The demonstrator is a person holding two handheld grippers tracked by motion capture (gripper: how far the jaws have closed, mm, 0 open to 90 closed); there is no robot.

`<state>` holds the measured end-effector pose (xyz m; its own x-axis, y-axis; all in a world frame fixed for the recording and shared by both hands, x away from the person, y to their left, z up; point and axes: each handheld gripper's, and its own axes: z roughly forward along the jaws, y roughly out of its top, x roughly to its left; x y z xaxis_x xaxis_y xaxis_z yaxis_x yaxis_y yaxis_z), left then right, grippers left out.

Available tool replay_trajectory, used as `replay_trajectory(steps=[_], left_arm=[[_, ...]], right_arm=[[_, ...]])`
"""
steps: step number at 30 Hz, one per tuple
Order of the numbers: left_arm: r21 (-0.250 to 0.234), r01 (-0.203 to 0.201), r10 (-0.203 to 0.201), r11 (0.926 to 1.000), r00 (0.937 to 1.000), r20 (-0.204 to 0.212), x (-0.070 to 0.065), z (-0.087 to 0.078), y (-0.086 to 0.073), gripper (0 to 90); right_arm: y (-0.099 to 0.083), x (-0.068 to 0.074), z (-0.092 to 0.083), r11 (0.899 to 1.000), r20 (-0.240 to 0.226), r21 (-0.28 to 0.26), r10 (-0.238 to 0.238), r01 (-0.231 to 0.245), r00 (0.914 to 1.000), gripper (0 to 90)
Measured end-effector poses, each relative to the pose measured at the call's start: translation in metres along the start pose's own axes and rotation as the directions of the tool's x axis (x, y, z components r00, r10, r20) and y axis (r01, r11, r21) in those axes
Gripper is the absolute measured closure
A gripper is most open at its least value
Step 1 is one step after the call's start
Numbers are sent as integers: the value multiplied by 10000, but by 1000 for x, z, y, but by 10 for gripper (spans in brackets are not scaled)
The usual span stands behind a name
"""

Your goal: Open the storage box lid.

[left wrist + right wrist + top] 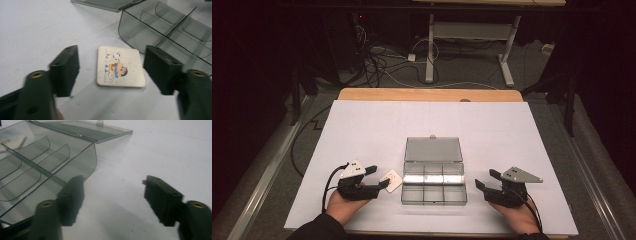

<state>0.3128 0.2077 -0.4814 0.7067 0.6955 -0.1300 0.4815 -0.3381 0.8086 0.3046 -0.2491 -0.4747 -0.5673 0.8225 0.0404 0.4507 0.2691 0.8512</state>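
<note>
Organizer box: clear smoke-grey plastic, glossy, smooth, light glinting off dividers; open lid same plastic
Square tile: matt off-white face, faintly speckled, printed colour cartoon
Left tool, right tool: matt black plastic, brass-coloured metal inserts
Desk: white matt sheet; bare wood at far edge

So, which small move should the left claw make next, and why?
Probably lower the left claw around the square tile and close: its jaws stand open on either side, the tile lies flat and untouched beside the open compartment box.
</note>
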Motion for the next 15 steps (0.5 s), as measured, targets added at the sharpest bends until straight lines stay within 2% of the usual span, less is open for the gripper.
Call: replay_trajectory(steps=[2, 4, 9, 11, 13, 15], left_arm=[[11, -66, 66, 10000, 9999, -112, -1, 0, 0, 151], [-94, -25, 24, 10000, 9999, -131, -1, -1, 1, 137], [-287, 210, -221, 9994, 9989, -403, 2, -4, 2, 62], [-366, 330, -344, 9988, 9986, -390, 3, -5, 2, 9], [-505, 386, -403, 9980, 9986, -333, 4, -7, 3, 0], [-430, 334, -344, 9985, 9991, -245, 3, -9, 5, 0]], right_arm=[[0, -1, -2, 10000, 70, -34, 26, -26, 10000, 215], [1, -2, -3, 9999, 169, -140, 65, -63, 9998, 156], [4, 1, -7, 9991, 308, -421, -7, 20, 9995, 91], [5, 2, -8, 9986, 343, -521, -4, 21, 9994, 48], [6, 3, -10, 9983, 428, -585, -5, 30, 9991, 0], [8, 3, -13, 9974, 433, -717, -46, 77, 9990, 0]])
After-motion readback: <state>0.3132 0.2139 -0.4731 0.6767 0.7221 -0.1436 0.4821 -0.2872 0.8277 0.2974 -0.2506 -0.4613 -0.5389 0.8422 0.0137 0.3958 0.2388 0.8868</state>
